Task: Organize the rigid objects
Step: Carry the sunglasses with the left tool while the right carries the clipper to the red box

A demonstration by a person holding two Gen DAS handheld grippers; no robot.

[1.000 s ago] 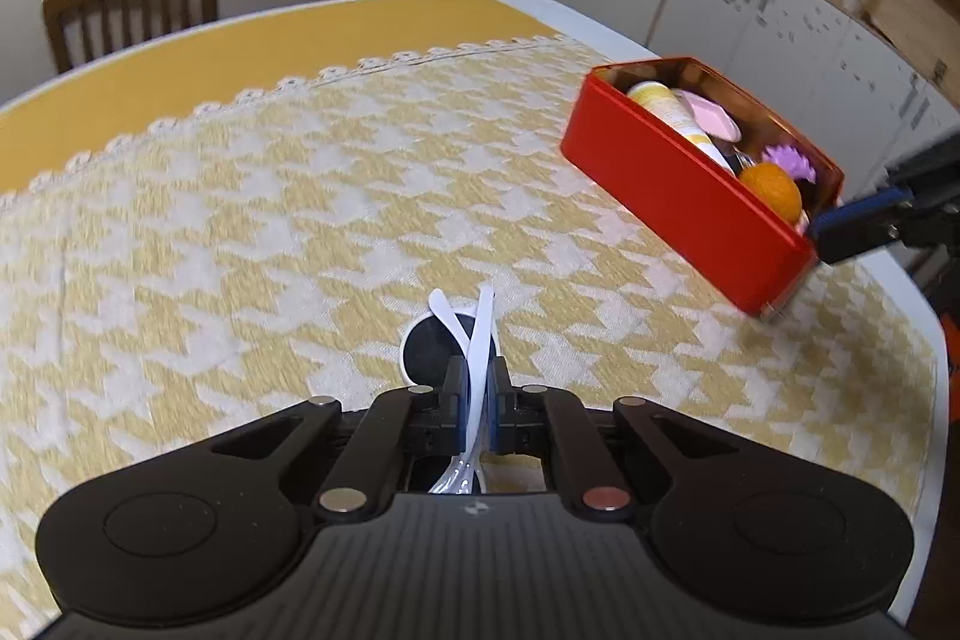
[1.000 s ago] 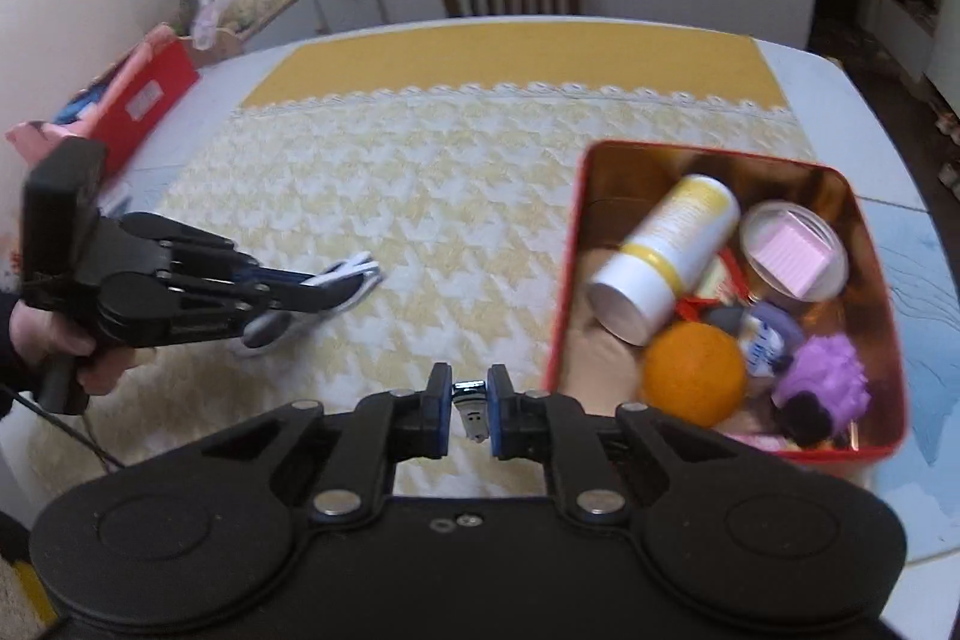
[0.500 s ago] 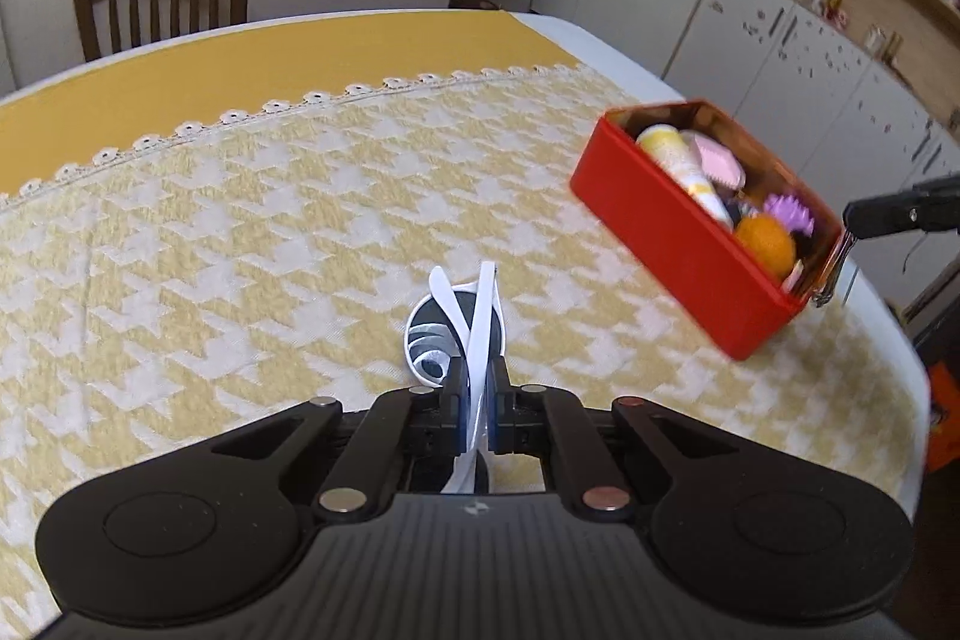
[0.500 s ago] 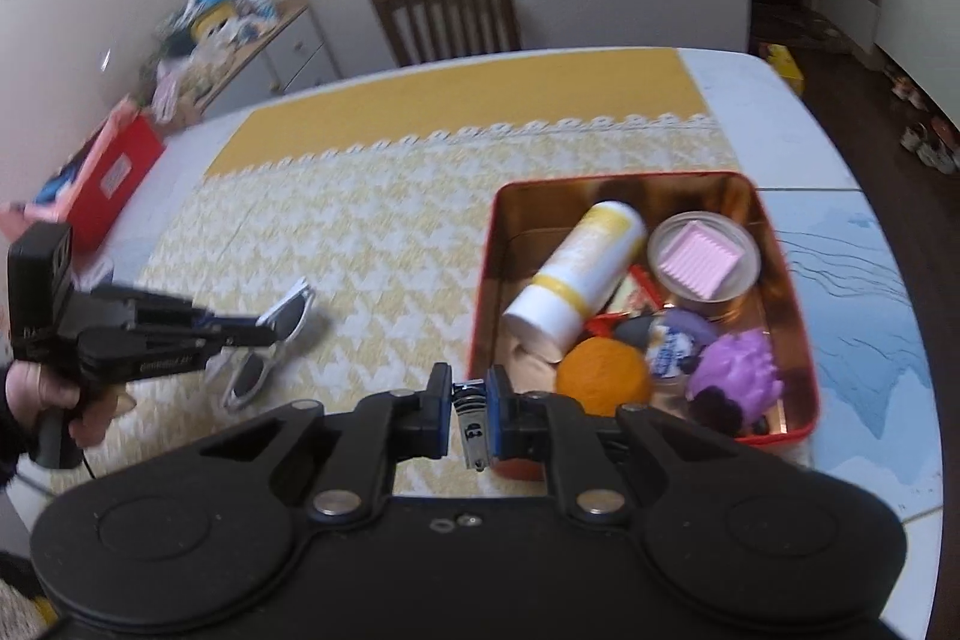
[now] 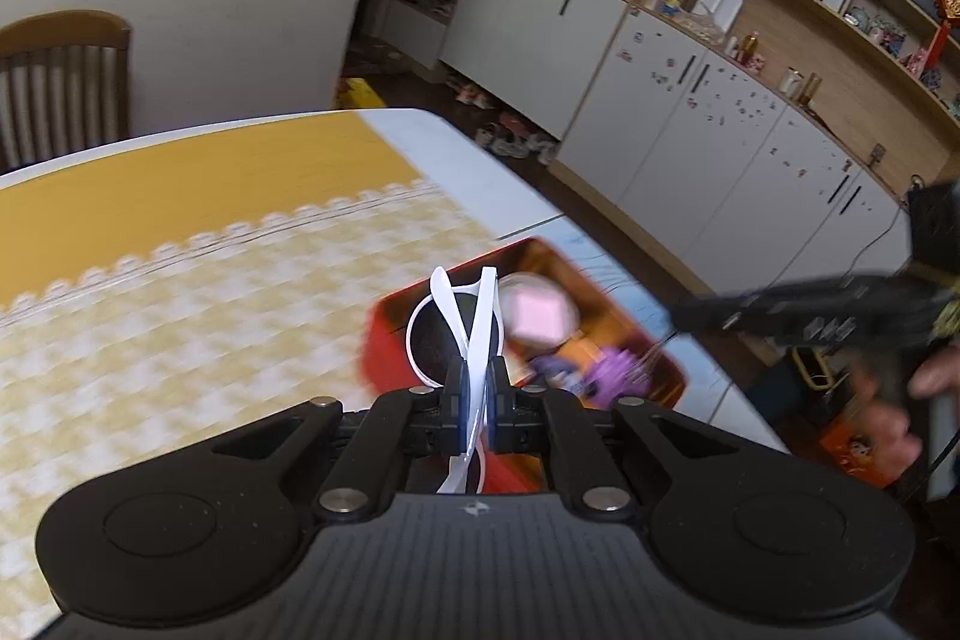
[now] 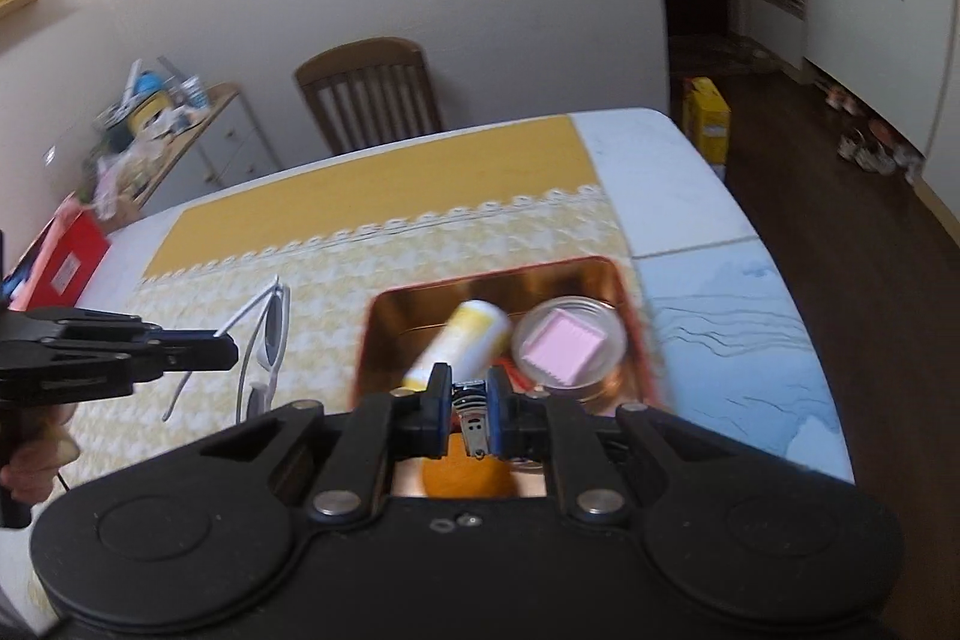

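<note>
The left gripper pinched white sunglasses in the air beside the red tin, which already held a yellow tube, a pink-filled jar and more; the right gripper clamped a small metal clip; both awaited placing

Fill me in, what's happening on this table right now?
A person is tidying with two handheld grippers. The left gripper is shut on white-framed sunglasses with dark lenses, held off the yellow houndstooth tablecloth beside the red metal tin. The right gripper is shut on a small metal clip above that tin.
</note>
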